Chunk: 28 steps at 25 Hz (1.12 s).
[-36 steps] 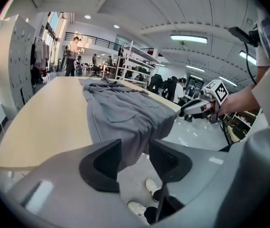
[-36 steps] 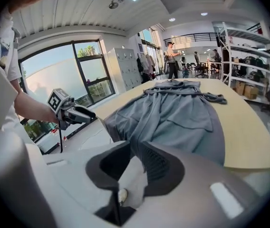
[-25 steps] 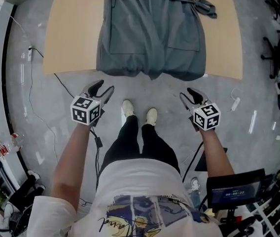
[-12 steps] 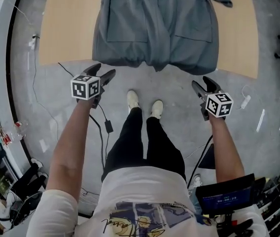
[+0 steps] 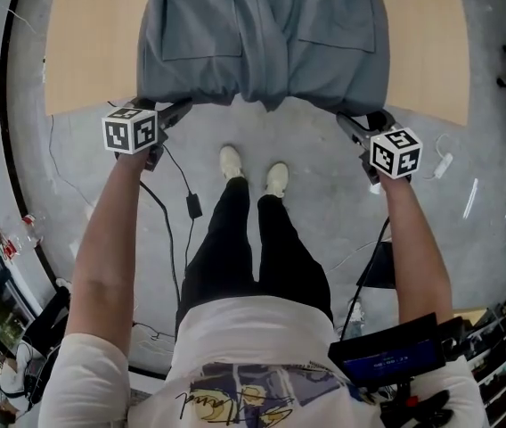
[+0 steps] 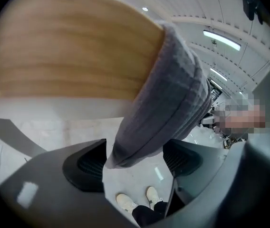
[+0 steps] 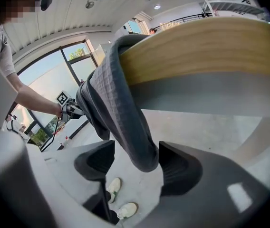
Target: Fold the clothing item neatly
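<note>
Head view: we have the grey woven cloth garment lying on the pale wooden table, its hem drooping over the near edge. Our left gripper is up at the hem's left corner, our right gripper at the right corner. Both pairs of jaws have just been opening and now stand wide, released. In each gripper view the hanging hem sits between the pads, unpinched.
</note>
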{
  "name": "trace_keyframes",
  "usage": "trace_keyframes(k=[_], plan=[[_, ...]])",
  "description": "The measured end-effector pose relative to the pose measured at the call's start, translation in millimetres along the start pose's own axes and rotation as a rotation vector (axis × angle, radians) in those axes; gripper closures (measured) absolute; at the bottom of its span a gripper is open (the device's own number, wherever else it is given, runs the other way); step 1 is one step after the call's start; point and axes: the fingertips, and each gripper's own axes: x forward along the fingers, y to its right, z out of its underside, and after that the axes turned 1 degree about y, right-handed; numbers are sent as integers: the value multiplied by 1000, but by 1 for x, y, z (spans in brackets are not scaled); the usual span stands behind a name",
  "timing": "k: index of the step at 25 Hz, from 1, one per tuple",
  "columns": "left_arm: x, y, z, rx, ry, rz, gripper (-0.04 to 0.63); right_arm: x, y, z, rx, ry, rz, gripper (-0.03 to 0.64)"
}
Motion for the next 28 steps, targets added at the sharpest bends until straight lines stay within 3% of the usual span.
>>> trace_keyframes(k=[4, 8, 12, 14, 21, 28], plan=[[2, 13, -11, 24, 17, 64, 228, 3, -4, 0, -34, -2, -43, 339], [2, 27, -17, 68, 14, 103, 337, 2, -10, -1, -50, -5, -78, 373], [-4, 38, -14, 63, 17, 133, 470, -2, -16, -4, -35, 5, -101, 526], [-10, 44, -14, 52, 27, 144, 573, -6, -23, -3, -25, 1, -120, 588], [-25, 64, -4, 73, 0, 190, 578, -21, -37, -2, -9, 27, -107, 601], [-44, 85, 0, 87, 4, 168, 578, -49, -55, -8, 31, 100, -114, 603]])
